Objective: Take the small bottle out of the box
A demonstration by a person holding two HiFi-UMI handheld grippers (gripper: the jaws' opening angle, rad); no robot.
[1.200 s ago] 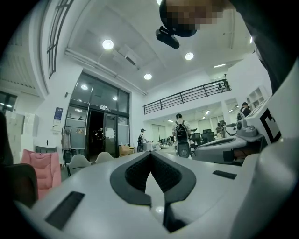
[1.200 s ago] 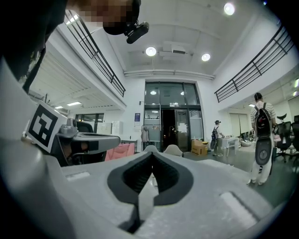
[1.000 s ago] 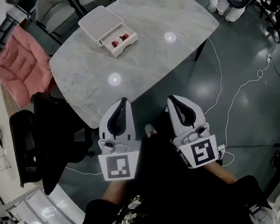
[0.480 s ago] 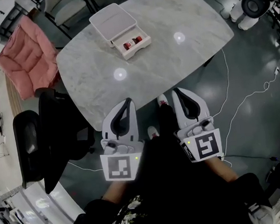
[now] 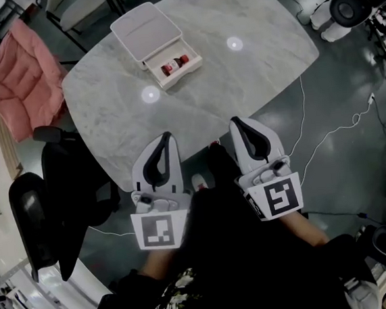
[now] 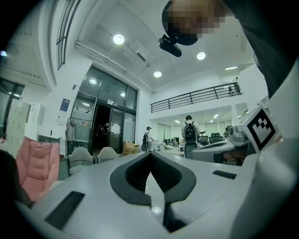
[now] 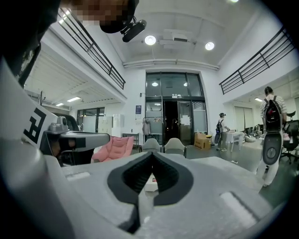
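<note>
Jaws together, empty, on left white hand-held gripper [image 5: 167,136], now nearer grey marble desk [image 5: 253,76] edge. Small red bottle [image 5: 171,66] lying in open white box [image 5: 141,30] at 12 o'clock, untouched. Right white hand-held gripper [image 5: 236,122] closed too, advanced likewise; approach only.

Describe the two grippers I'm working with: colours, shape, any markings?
Both the left gripper and right gripper are white, tapering to a point, with black pads inside. Each carries a cube with a black-and-white square marker. The person wears dark clothing.
</note>
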